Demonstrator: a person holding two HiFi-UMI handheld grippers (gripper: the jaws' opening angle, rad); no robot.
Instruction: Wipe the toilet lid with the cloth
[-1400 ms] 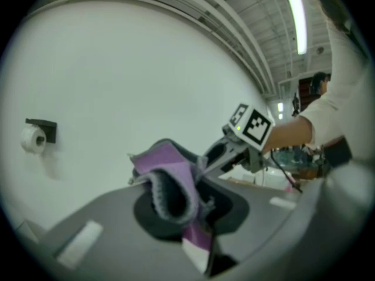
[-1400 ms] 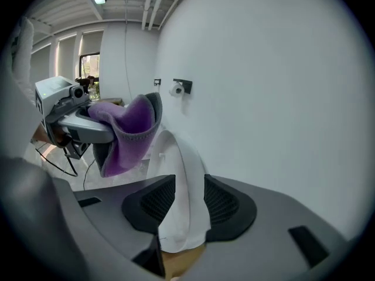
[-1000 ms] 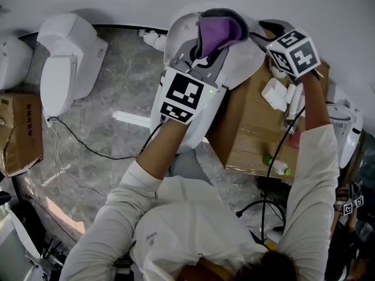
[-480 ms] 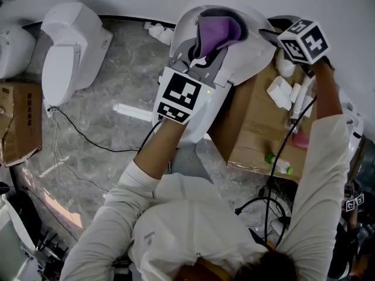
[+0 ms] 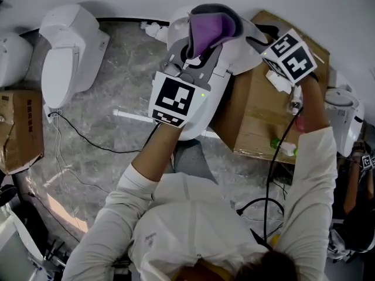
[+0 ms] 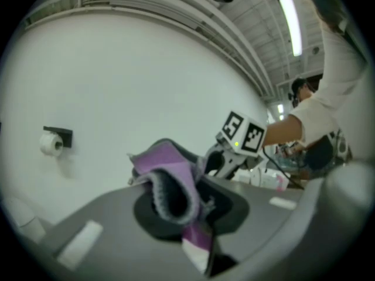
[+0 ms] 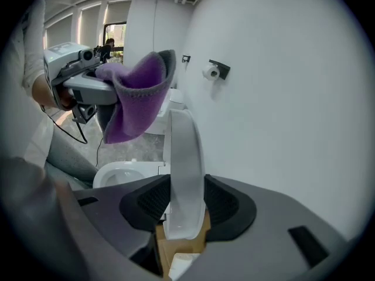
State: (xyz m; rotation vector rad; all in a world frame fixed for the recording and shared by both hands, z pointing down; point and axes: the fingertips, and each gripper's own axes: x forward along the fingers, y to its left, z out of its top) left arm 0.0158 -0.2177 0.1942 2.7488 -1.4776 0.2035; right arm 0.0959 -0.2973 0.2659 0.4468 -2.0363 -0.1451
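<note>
The right gripper [image 7: 186,206], jaws clamped on the toilet lid [image 7: 184,157] at its rim, has tipped it nearer upright. The left gripper [image 6: 193,227] pinches the purple cloth [image 6: 167,180] shut-jawed, at the lid's top edge; wiping looks under way.

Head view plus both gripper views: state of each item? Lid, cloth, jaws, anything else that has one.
toilet lid: raised, upright, edge clamped by the right gripper.
cloth: bunched, gripped, up by the lid's top; contact unclear.
left gripper: jaws shut on cloth.
right gripper: jaws shut on toilet lid.
toilet bowl: uncovered.
neighbouring toilet: lid down.
</note>
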